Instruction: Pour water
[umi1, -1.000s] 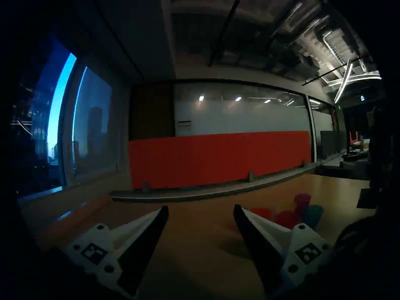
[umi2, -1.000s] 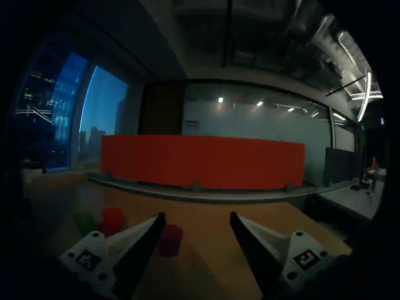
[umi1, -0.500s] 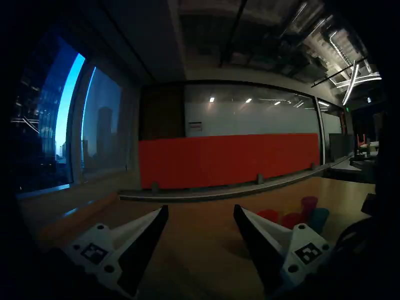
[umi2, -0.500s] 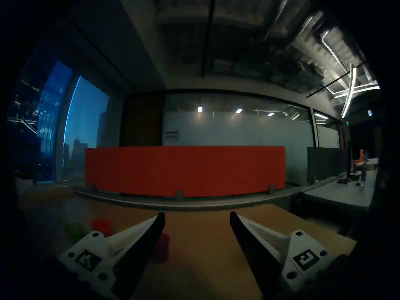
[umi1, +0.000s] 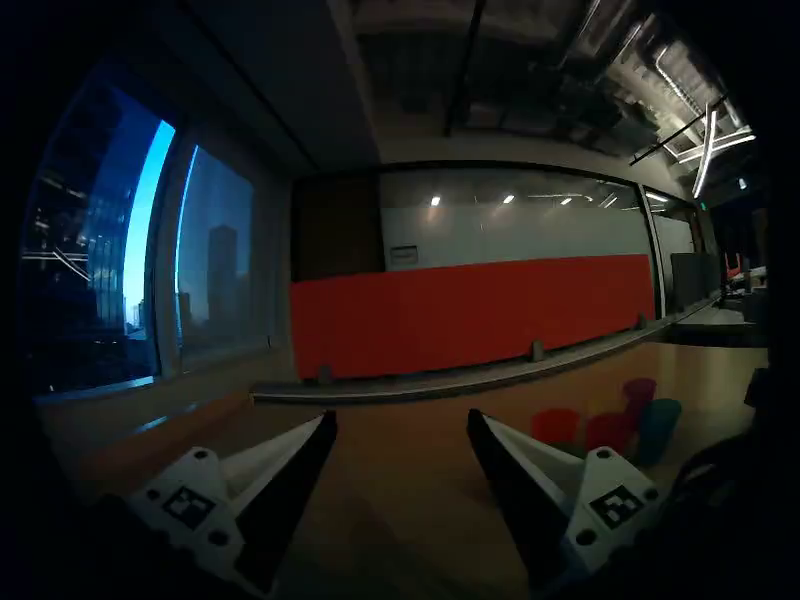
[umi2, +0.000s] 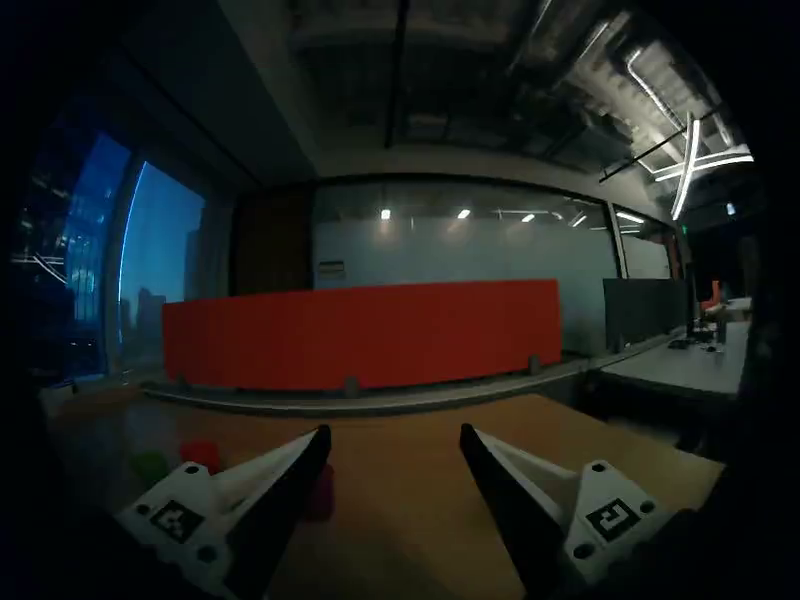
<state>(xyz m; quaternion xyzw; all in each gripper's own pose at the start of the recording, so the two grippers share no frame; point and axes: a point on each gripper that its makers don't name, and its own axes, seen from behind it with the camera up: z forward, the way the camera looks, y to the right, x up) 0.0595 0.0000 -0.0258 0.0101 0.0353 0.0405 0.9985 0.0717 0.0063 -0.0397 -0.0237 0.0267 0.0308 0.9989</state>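
Observation:
In the dim left gripper view, several small cups stand on the wooden table at the right: a red cup (umi1: 553, 424), a second red cup (umi1: 607, 431), a magenta cup (umi1: 638, 394) and a teal cup (umi1: 659, 428). My left gripper (umi1: 400, 430) is open, held above the table to the left of them, empty. In the right gripper view a green cup (umi2: 150, 464), a red cup (umi2: 201, 453) and a magenta cup (umi2: 321, 489) sit low at the left, partly behind my left finger. My right gripper (umi2: 394, 440) is open and holds nothing.
A wooden table (umi2: 420, 520) runs to a red partition (umi1: 470, 310) on a grey rail. Large dark windows (umi1: 120, 270) are at the left. Another desk (umi2: 690, 365) with dark items stands at the right.
Both views have swung: the cups slid rightwards and slightly up in the left gripper view, and leftwards and lower in the right gripper view. Both grippers stayed open.

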